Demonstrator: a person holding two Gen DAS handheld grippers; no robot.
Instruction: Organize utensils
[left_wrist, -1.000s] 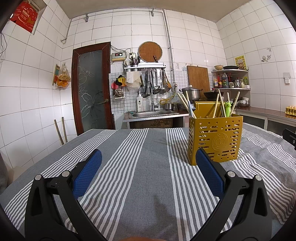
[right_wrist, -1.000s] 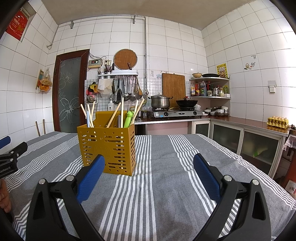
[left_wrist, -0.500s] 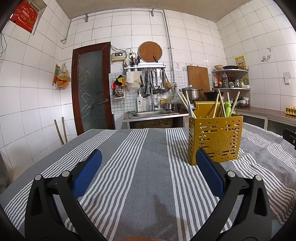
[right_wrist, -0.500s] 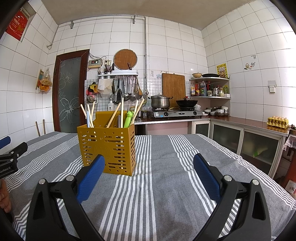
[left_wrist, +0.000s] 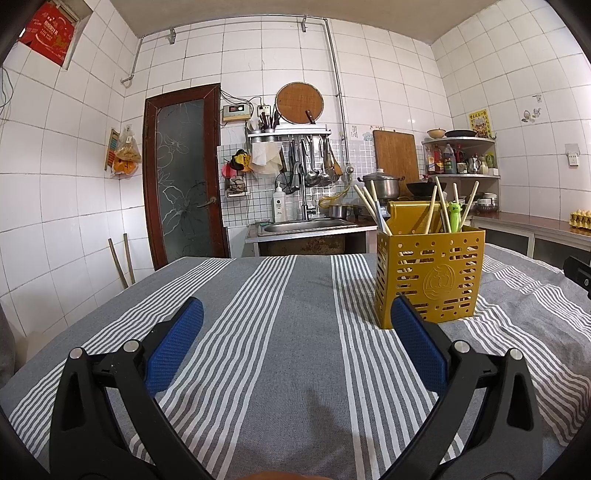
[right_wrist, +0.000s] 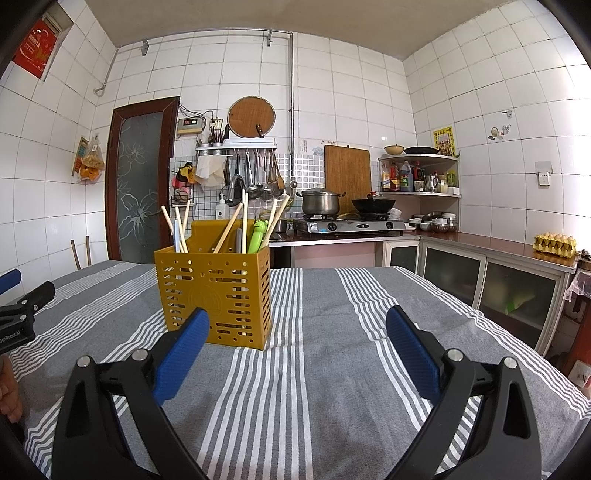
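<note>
So, both claws are seen spread wide with nothing gripped: the left claw (left_wrist: 297, 325) and the right claw (right_wrist: 297, 326) are held low over the striped cloth (left_wrist: 295, 332) on the desk. The yellow utensil holder (left_wrist: 428, 275) is stood upright on that cloth, with chopsticks (right_wrist: 227, 230) and a green frog-topped utensil (right_wrist: 257, 236) poking up out of it, long axes roughly vertical and fanned a bit. From the left claw the holder is placed ahead and off to the right, just past the right finger; from the right claw it's ahead and to the left, just behind the left finger. Neither claw can really be called nearer. No loose utensils are spotted on the cloth in either view. The embossed front of the holder is only shown by the left wrist view; the stove (right_wrist: 349, 225) and a sliver of the other claw at the left edge are only given by the right wrist view.
</note>
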